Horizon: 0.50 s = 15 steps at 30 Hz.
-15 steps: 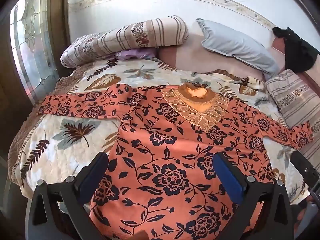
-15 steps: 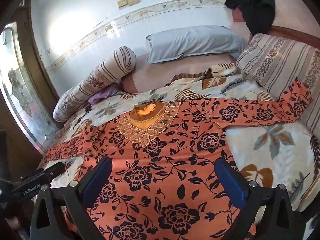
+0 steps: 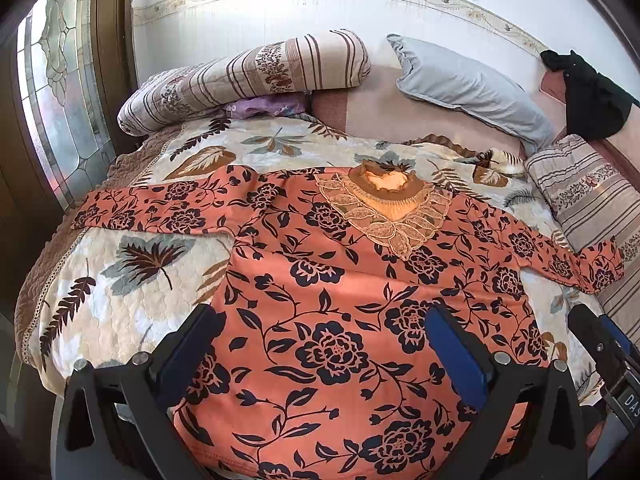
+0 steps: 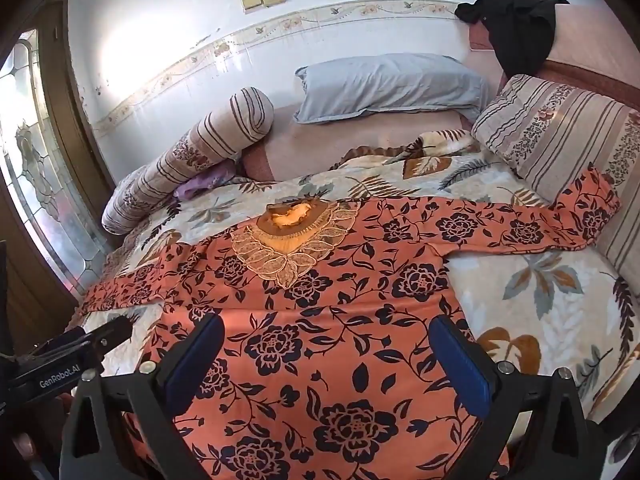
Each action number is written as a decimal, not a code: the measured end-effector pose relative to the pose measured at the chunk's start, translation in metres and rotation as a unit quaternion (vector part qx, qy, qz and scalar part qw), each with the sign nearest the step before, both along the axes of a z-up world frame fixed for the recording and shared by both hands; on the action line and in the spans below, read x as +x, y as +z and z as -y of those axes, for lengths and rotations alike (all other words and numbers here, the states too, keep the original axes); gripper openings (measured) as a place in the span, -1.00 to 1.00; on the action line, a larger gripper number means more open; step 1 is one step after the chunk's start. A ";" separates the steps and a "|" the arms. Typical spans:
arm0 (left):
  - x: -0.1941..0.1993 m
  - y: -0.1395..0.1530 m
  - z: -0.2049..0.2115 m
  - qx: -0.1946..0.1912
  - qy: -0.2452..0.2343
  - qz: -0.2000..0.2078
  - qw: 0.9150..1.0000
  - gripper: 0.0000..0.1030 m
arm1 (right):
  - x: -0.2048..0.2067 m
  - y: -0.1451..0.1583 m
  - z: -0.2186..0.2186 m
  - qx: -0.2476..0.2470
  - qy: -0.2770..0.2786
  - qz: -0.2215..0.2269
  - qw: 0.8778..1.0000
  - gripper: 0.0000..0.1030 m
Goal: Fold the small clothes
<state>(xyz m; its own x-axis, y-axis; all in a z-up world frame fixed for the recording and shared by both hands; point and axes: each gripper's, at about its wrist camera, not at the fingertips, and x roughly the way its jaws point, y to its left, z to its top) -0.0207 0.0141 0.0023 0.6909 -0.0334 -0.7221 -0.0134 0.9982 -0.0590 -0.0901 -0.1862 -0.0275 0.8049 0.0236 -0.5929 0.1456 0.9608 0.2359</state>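
An orange long-sleeved top with black flowers (image 3: 340, 288) lies flat and face up on the leaf-print bedspread (image 3: 120, 304), sleeves spread left and right, its lace neck yoke (image 3: 384, 212) toward the pillows. It also shows in the right wrist view (image 4: 340, 320). My left gripper (image 3: 324, 344) is open and empty, hovering over the top's lower left part. My right gripper (image 4: 328, 356) is open and empty over the lower right part. The right sleeve end (image 4: 588, 216) rests against a striped pillow.
A striped bolster (image 3: 248, 76), a grey pillow (image 3: 468, 84) and a striped pillow (image 3: 588, 196) lie along the head of the bed. A black garment (image 3: 592, 96) hangs at the back right. A stained-glass door (image 3: 52, 108) stands to the left.
Both grippers have drawn back and risen slightly, so the top sits a little lower and farther in both views. The top has not moved.
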 end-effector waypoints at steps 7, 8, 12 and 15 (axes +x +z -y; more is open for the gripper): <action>0.000 0.000 -0.002 -0.002 0.002 -0.001 1.000 1.00 | 0.000 0.008 -0.005 -0.008 -0.001 0.007 1.000 1.00; 0.000 0.000 -0.002 -0.002 0.001 -0.002 1.000 1.00 | 0.000 0.009 -0.006 -0.009 -0.001 0.008 1.000 1.00; 0.001 -0.001 -0.002 -0.003 -0.001 -0.003 1.000 1.00 | 0.000 0.010 -0.007 -0.011 -0.001 0.010 1.000 1.00; 0.001 -0.001 -0.003 -0.004 -0.002 -0.005 1.000 1.00 | 0.002 0.011 -0.008 -0.014 -0.001 0.012 1.000 1.00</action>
<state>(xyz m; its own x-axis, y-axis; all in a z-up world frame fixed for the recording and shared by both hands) -0.0195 0.0173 0.0012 0.6840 -0.0428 -0.7282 -0.0095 0.9977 -0.0676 -0.0884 -0.1786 -0.0163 0.8191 0.0047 -0.5737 0.1429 0.9668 0.2119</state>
